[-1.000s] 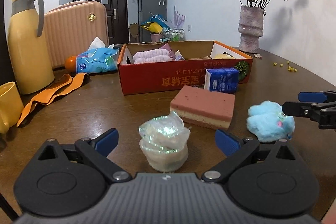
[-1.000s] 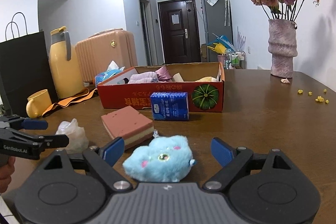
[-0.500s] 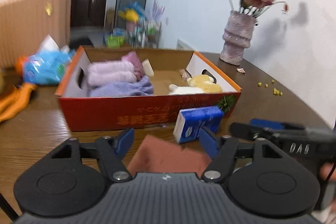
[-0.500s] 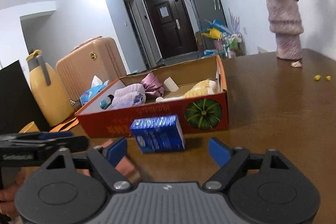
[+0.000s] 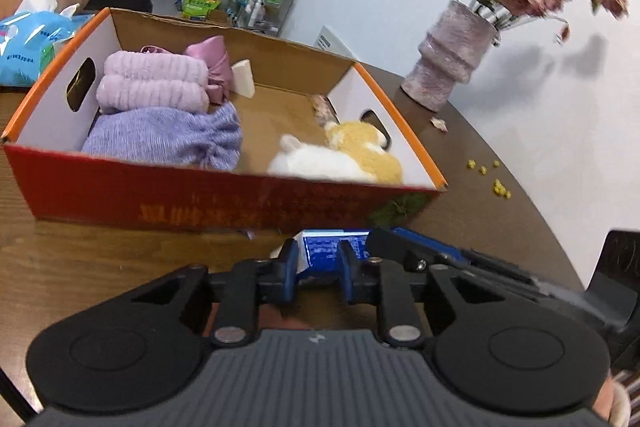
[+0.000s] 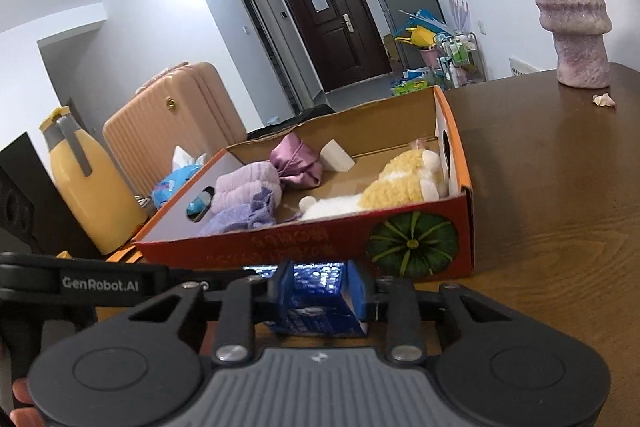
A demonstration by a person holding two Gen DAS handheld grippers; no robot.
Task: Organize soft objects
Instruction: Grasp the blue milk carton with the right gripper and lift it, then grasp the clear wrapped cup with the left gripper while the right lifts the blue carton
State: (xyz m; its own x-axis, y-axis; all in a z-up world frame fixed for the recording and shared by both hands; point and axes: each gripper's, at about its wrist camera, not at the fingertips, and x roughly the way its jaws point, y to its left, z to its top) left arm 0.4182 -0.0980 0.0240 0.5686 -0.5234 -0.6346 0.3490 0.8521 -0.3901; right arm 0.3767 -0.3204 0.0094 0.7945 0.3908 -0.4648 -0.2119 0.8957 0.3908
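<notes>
Two grippers crowd the same spot: the right gripper (image 6: 318, 287) is clamped on the blue tissue pack (image 6: 316, 301), its long side lying across the fingers, just in front of the cardboard box (image 6: 420, 223). The left gripper (image 5: 318, 269) is nearly closed, can't tell on what. Towels (image 5: 152, 87) and a plush toy (image 5: 340, 157) lie inside the box.

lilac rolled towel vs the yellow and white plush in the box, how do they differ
The lilac rolled towel is one colour, ribbed and folded into two neat rolls; the yellow and white plush is two-toned, fluffy and lies loosely on its side. The towel sits at the left end of the cardboard box, partly on the purple cloth; the plush lies at the right end by the handle hole. Both are soft things already inside the box.
</notes>
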